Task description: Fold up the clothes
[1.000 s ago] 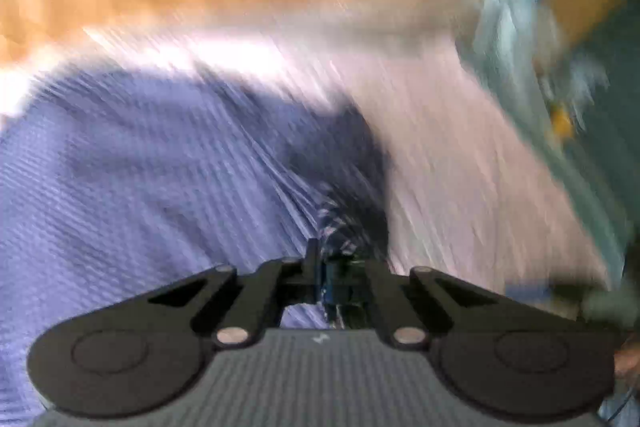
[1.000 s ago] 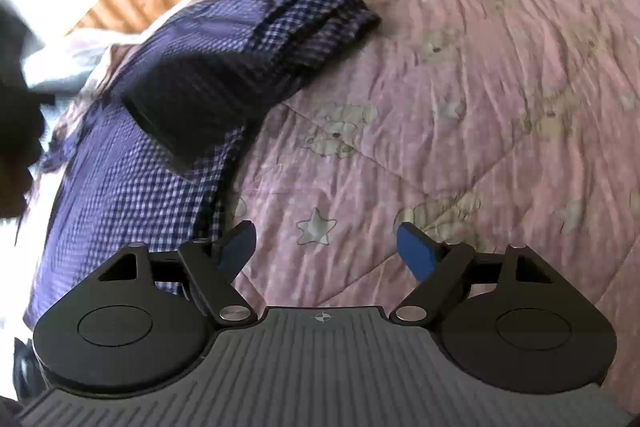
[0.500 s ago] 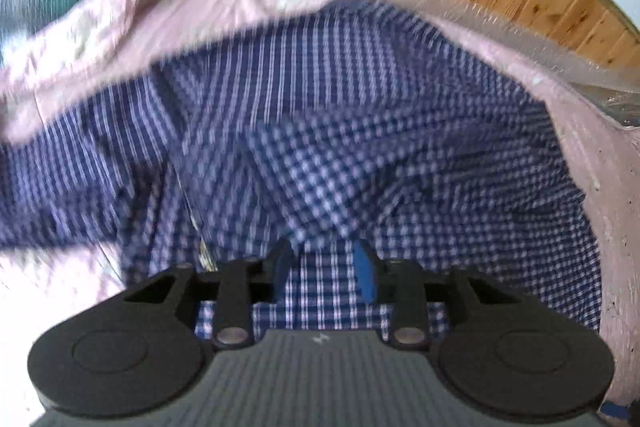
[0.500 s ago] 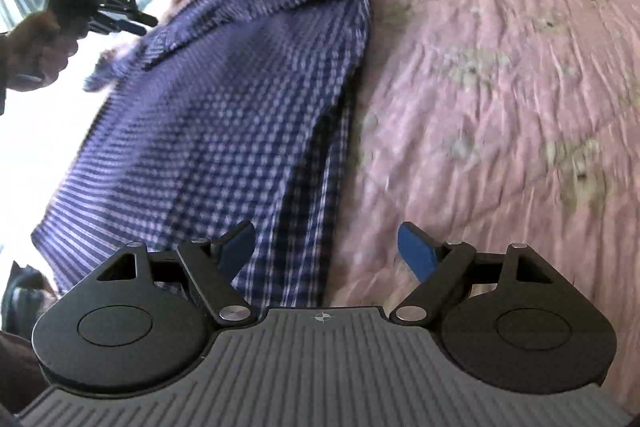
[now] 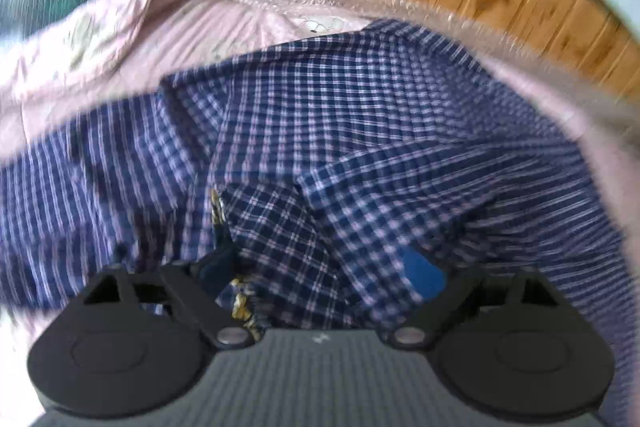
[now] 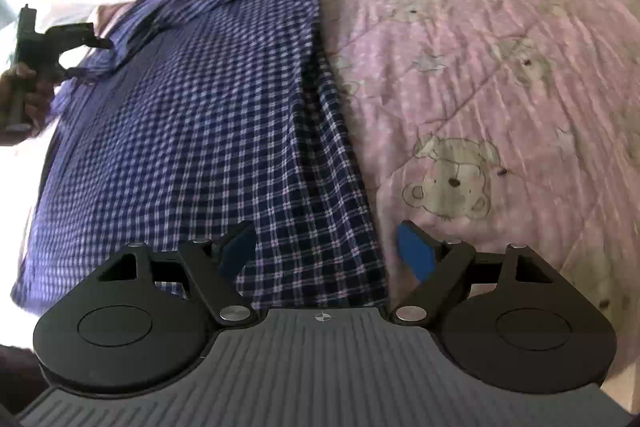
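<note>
Now the left claw (image 5: 324, 271) has just been opening wide over the checked shirt (image 6: 192, 115), cloth loose between its fingers; right claw (image 6: 326, 251) gapes above the shirt's edge on the pink quilt (image 6: 480, 67)

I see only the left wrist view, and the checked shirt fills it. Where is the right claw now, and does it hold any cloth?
Observer: The right claw is open over the near end of the checked shirt and grips nothing.
Operator: What lies beside the shirt on that side?
Observer: A bare stretch of pink quilt with a bear print on it; no other clothes show there.
Operator: Is the shirt flat near that claw?
Observer: Mostly, but a long fold runs along its edge next to the quilt.
</note>
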A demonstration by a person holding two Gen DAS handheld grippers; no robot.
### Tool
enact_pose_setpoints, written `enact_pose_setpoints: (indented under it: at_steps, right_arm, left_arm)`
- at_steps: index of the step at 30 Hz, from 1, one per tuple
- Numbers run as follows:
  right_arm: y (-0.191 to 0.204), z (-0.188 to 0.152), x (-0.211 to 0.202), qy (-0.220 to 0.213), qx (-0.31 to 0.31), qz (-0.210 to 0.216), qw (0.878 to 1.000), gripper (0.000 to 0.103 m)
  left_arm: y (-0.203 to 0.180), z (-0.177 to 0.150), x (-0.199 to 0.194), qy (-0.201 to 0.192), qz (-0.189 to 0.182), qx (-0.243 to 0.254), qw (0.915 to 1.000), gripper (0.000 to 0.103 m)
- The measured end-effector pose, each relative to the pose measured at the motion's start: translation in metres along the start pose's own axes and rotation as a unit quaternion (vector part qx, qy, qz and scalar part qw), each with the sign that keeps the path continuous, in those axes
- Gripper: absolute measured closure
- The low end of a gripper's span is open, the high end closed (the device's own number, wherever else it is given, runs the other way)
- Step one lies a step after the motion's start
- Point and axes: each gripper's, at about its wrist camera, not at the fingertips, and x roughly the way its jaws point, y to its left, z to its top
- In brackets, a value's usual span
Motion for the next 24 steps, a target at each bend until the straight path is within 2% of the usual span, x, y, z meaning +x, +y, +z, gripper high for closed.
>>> enact_pose_setpoints:
  at_steps: [2, 3, 4, 6, 8, 12, 13, 14, 16, 17, 20, 24]
  right_arm:
    - [0.003, -0.003, 0.0, -0.006, 0.022, -0.01, 1.0, 0.021]
    - [0.005, -0.005, -0.001, -0.012, 0.031, -0.016, 0.999, 0.02]
    - [0.006, -0.007, -0.001, -0.019, 0.04, -0.024, 0.999, 0.019]
    - [0.009, -0.012, -0.003, -0.032, 0.049, -0.049, 0.997, 0.019]
    - [0.012, -0.018, -0.003, -0.035, 0.05, -0.077, 0.995, 0.019]
    - [0.016, -0.024, 0.0, -0.039, 0.056, -0.105, 0.992, 0.019]
    - [0.017, -0.024, -0.001, -0.037, 0.053, -0.107, 0.992, 0.024]
    - [0.021, -0.022, -0.001, -0.033, 0.044, -0.108, 0.993, 0.034]
    - [0.032, -0.02, -0.003, -0.03, 0.016, -0.112, 0.993, 0.086]
    - [0.037, -0.02, -0.006, -0.031, 0.007, -0.106, 0.994, 0.096]
    - [0.055, -0.021, -0.023, -0.059, -0.015, -0.091, 0.994, 0.099]
    - [0.09, -0.029, -0.033, -0.067, -0.087, -0.075, 0.991, 0.099]
  left_arm:
    - [0.002, 0.001, 0.006, 0.005, -0.002, -0.006, 1.0, 0.017]
    - [0.005, 0.001, 0.006, 0.005, 0.0, -0.006, 1.0, 0.036]
    - [0.008, 0.0, 0.004, 0.003, 0.002, -0.006, 1.0, 0.064]
    - [0.016, 0.001, -0.007, -0.013, -0.017, -0.018, 0.9996, 0.074]
    - [0.024, 0.004, -0.024, -0.035, -0.051, -0.036, 0.9974, 0.092]
    - [0.023, 0.026, -0.056, -0.08, -0.109, -0.033, 0.9904, 0.095]
    - [0.025, 0.035, -0.065, -0.093, -0.121, -0.036, 0.9876, 0.095]
    - [0.031, 0.044, -0.075, -0.107, -0.131, -0.047, 0.9845, 0.095]
    - [0.044, 0.065, -0.086, -0.126, -0.132, -0.057, 0.9816, 0.095]
    - [0.049, 0.075, -0.09, -0.133, -0.128, -0.059, 0.9809, 0.095]
    - [0.066, 0.104, -0.099, -0.151, -0.115, -0.065, 0.9796, 0.095]
    - [0.073, 0.126, -0.083, -0.126, -0.093, -0.059, 0.986, 0.095]
